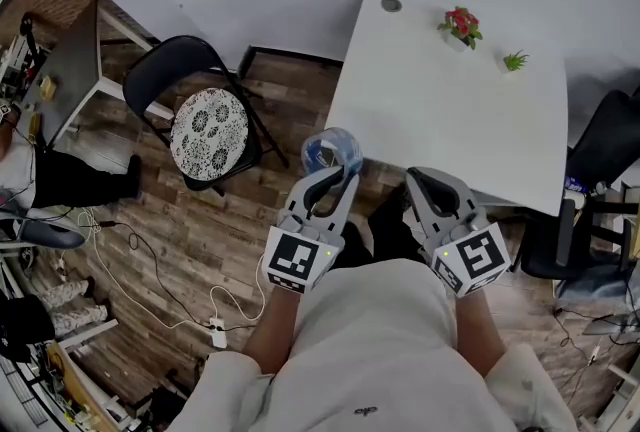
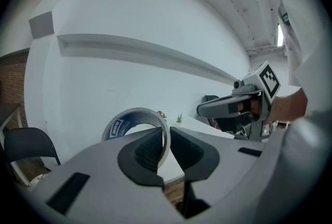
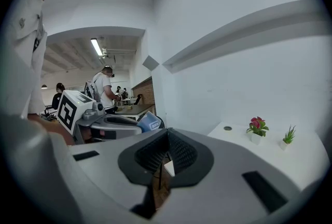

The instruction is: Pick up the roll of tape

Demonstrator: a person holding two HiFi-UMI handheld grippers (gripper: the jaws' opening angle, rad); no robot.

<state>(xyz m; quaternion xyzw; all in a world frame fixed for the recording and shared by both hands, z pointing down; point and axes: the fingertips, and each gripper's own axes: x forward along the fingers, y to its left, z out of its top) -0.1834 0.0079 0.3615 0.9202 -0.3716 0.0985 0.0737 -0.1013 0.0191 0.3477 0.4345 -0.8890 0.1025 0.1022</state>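
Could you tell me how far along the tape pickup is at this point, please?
Done: the left gripper is clamped on the wall of the roll of tape, and the head view shows the roll off the white table, seen against the wooden floor.
In hand: holding the roll in the air; the right gripper is shut and empty.
Left: nothing of the pickup itself seems to remain.
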